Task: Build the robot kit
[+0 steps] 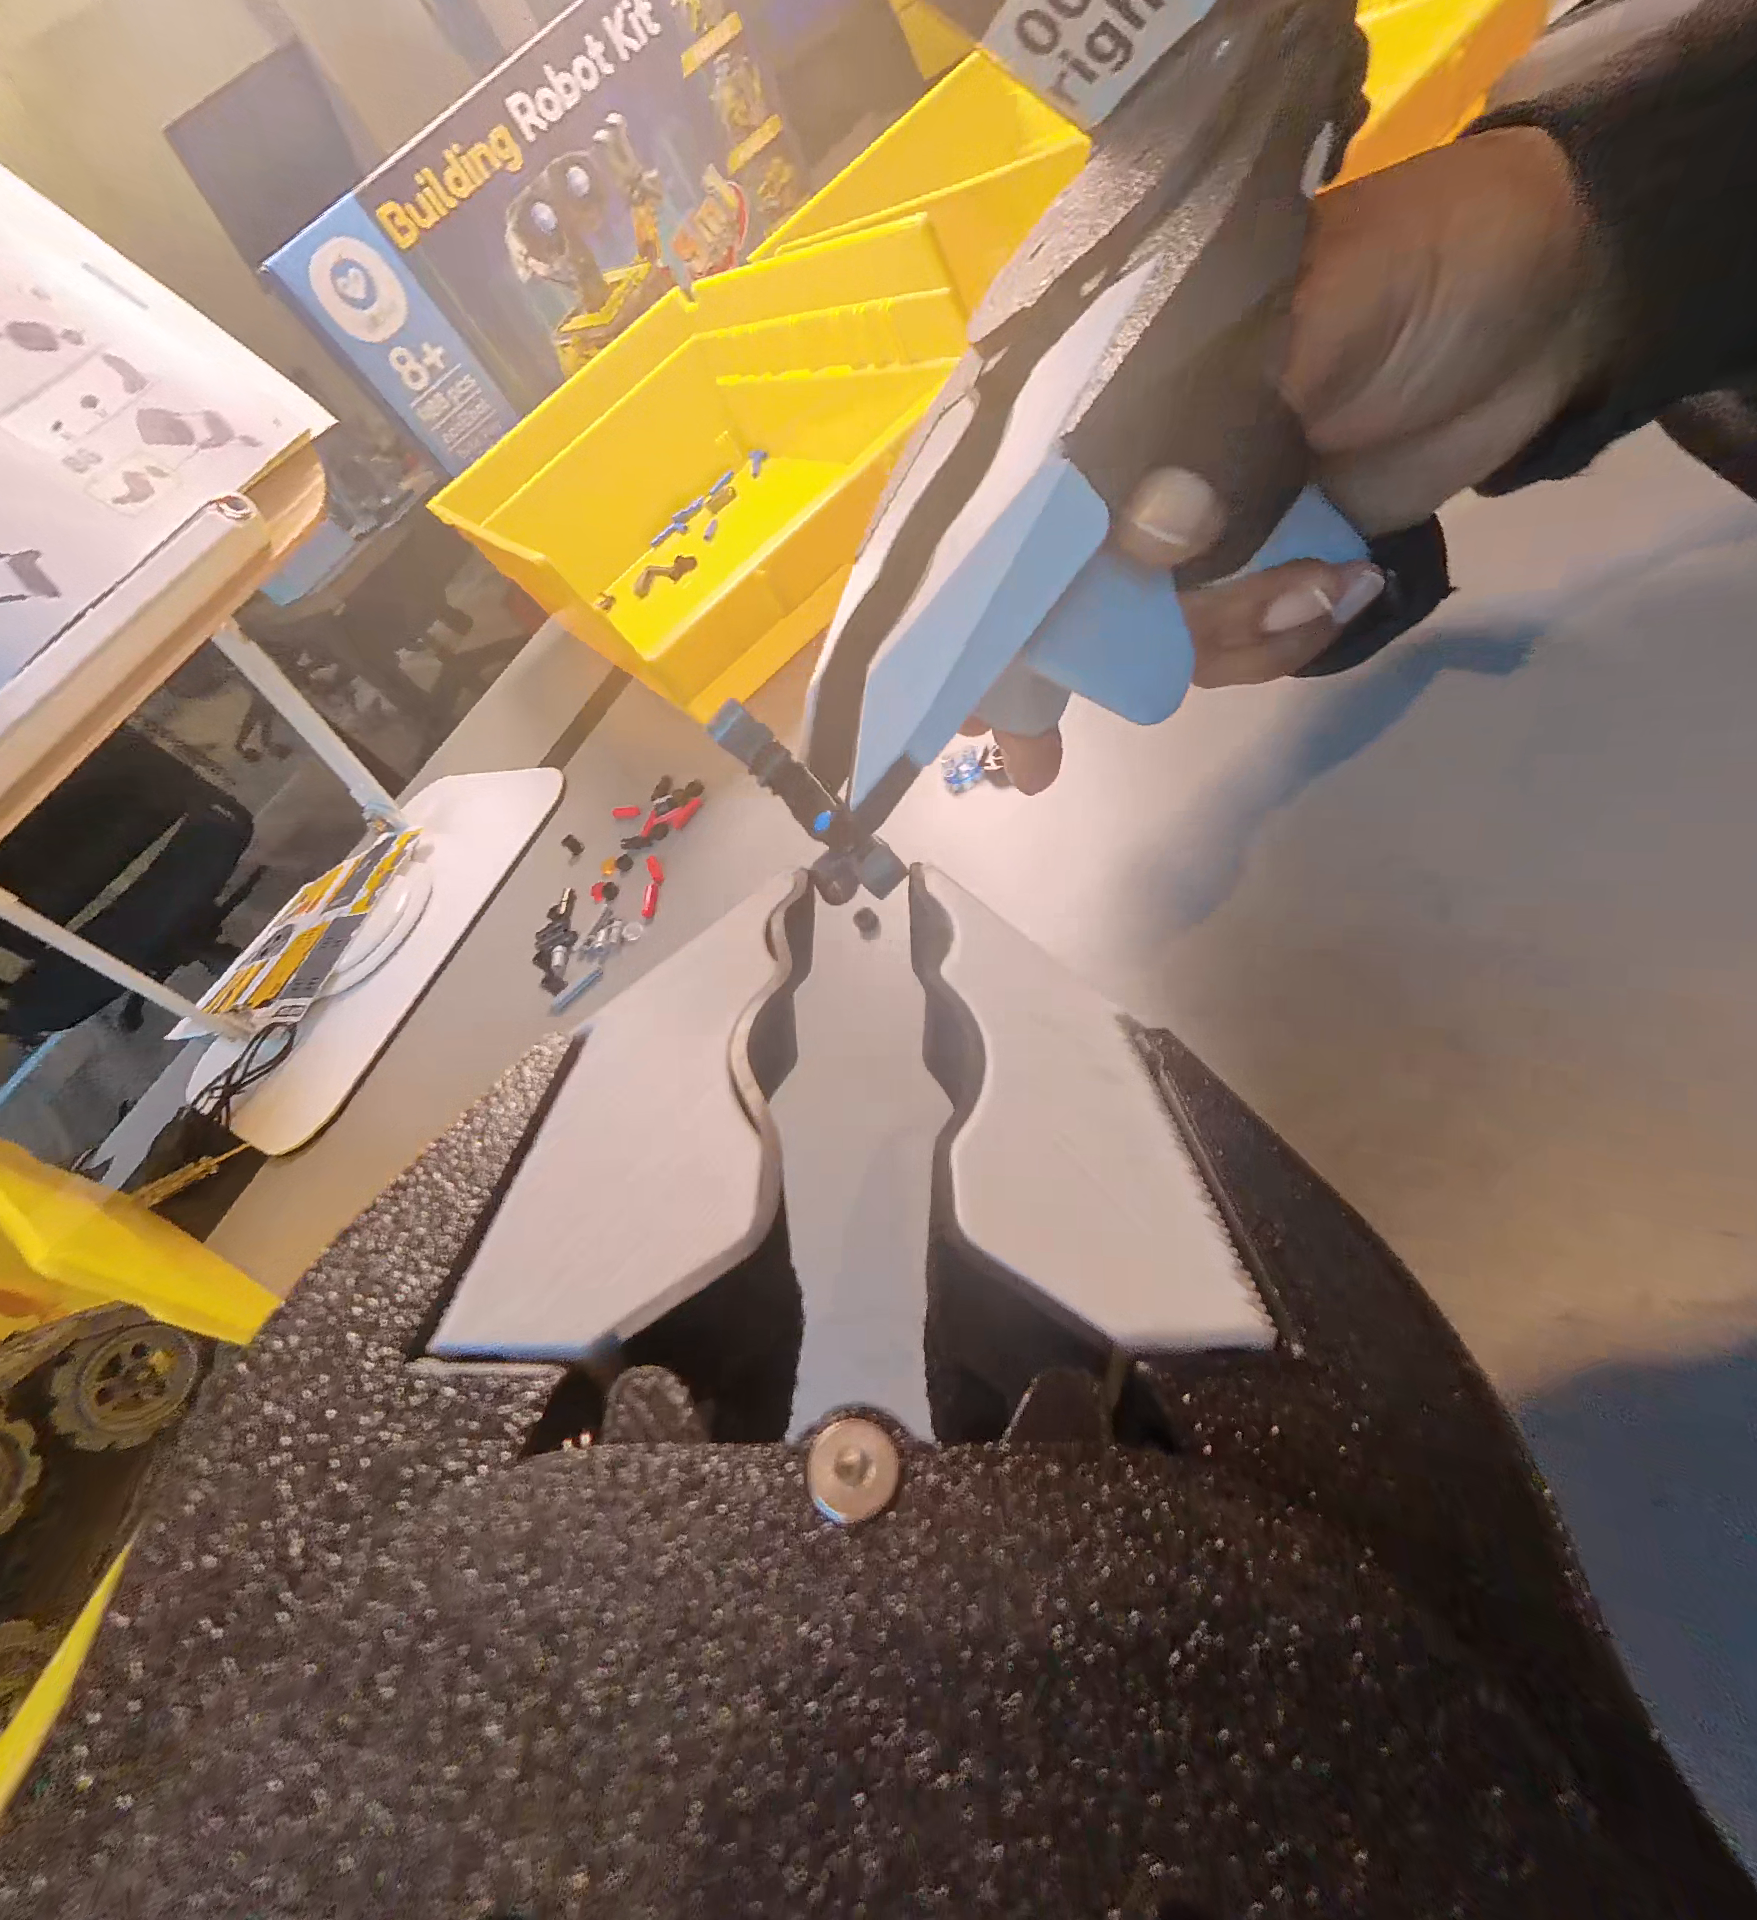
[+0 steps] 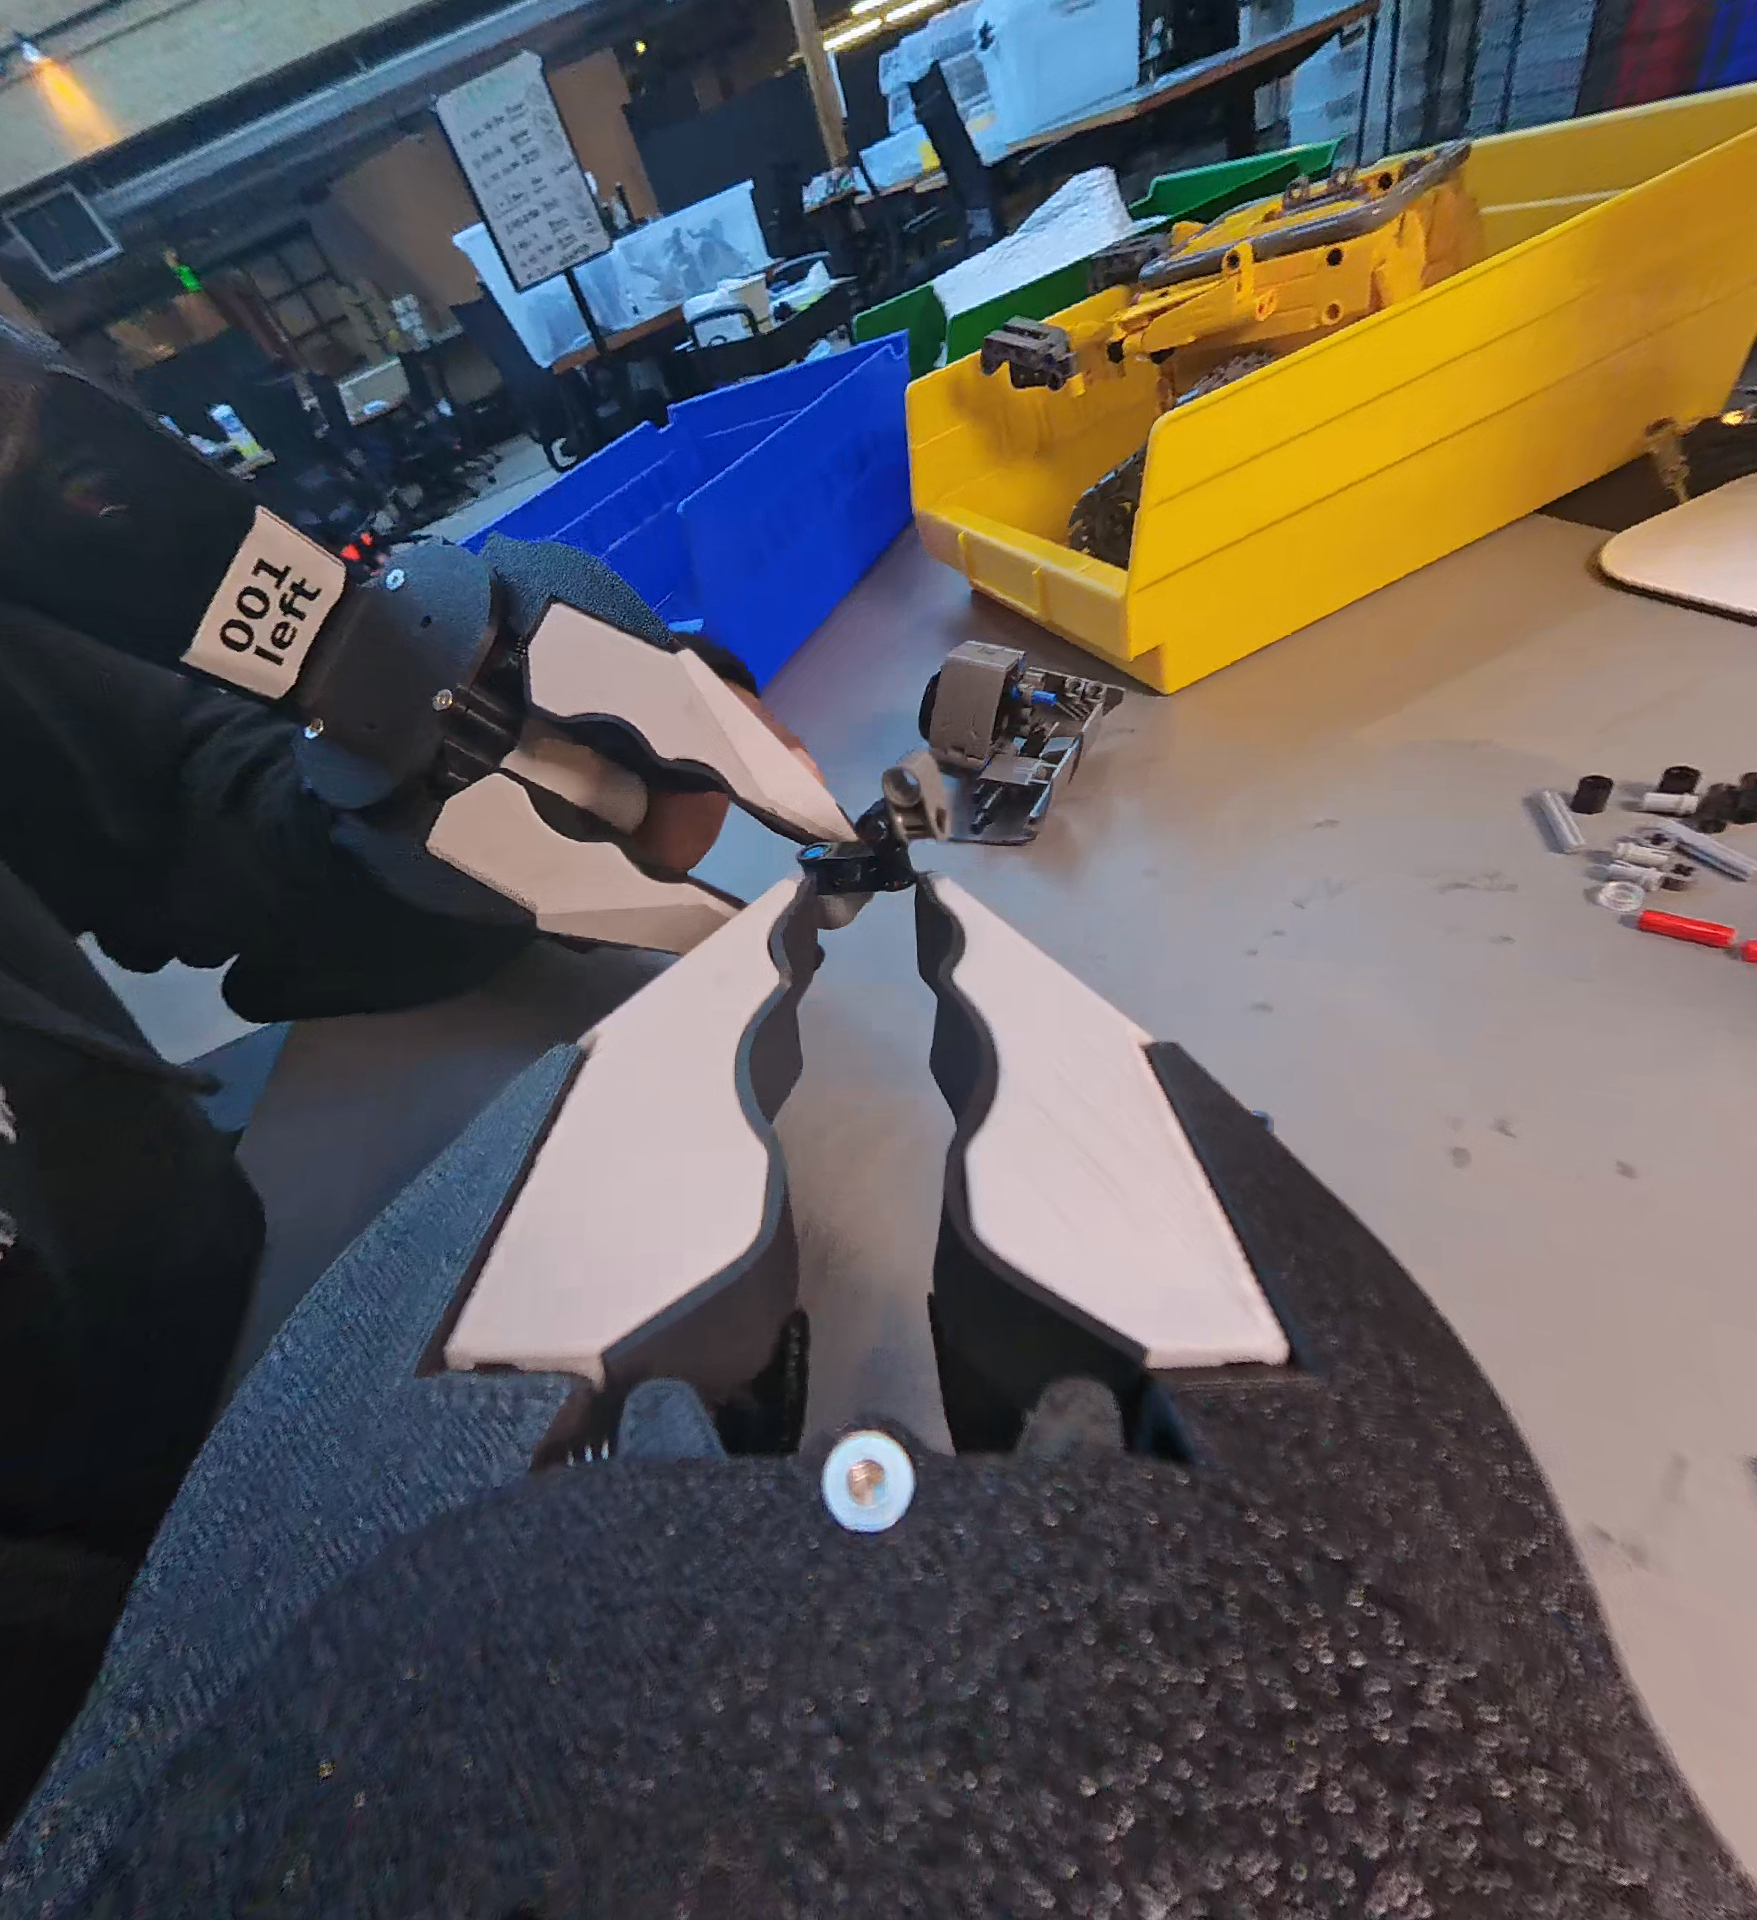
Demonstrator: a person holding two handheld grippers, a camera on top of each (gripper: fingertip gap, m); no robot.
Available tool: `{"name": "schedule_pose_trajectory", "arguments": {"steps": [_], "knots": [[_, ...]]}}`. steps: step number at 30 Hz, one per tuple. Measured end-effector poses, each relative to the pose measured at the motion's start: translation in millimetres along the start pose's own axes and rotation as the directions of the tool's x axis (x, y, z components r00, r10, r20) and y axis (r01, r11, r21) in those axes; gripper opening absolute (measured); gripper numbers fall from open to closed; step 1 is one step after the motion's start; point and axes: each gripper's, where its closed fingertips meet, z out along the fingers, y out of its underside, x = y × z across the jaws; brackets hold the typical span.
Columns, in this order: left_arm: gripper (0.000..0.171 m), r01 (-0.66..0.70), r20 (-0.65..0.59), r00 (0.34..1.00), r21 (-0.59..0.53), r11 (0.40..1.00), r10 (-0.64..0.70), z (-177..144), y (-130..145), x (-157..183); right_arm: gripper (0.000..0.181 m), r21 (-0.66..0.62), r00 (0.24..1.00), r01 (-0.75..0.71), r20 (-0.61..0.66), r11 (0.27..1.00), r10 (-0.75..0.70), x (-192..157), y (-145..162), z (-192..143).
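Note:
A small black and blue building-toy assembly (image 1: pixel 780 774) hangs above the grey table (image 1: pixel 1373 987), between both grippers. My left gripper (image 1: pixel 858 881) has its tips closed on the assembly's dark lower end (image 1: pixel 838 883). The right gripper (image 1: pixel 853 821) comes down from the upper right in a person's hand and pinches the assembly just above my tips. In the right wrist view my right gripper (image 2: pixel 861 885) grips the black part (image 2: pixel 853 868), with a grey connector (image 2: pixel 913 805) standing up from it. The left gripper (image 2: pixel 838 836) meets it from the left.
A grey sub-assembly (image 2: pixel 1009 732) lies just beyond the grippers. Loose small parts (image 1: pixel 635 862) (image 2: pixel 1684 831) are scattered on the table. Yellow bins (image 1: pixel 708 499) (image 2: pixel 1321 499), one holding a yellow toy vehicle (image 2: pixel 1269 281), blue bins (image 2: pixel 749 520), a kit box (image 1: pixel 541 208) and an instruction booklet (image 1: pixel 74 416) surround the space. My left and right fingertips are right by each other. Left tips and right tips are each some 15 centimeters from the grey sub-assembly (image 2: pixel 1009 732).

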Motion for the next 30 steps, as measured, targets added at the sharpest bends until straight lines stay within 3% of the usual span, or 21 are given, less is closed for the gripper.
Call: {"name": "schedule_pose_trajectory", "arguments": {"steps": [10,19,23,30], "knots": [[0.018,0.053,-0.212,0.977,0.064,0.997,-0.039,-5.1,-6.2,29.7,0.009,-0.131,0.977,-0.058,0.195,0.990,0.083,-14.4,22.1,-13.1],[0.023,0.295,-0.409,0.887,0.149,0.944,-0.213,-21.4,-25.7,34.4,0.009,-0.126,0.946,-0.064,0.309,0.990,0.101,-30.4,21.2,-20.7],[0.024,0.374,-0.455,0.844,0.122,0.919,-0.284,-22.7,-24.6,32.3,0.009,-0.137,0.938,-0.055,0.332,0.989,0.098,-35.2,23.5,-20.8],[0.010,0.287,-0.448,0.859,0.017,0.958,-0.249,-14.0,-9.3,46.1,0.007,-0.182,0.948,-0.035,0.306,0.983,0.091,-31.9,32.5,-18.5]]}}
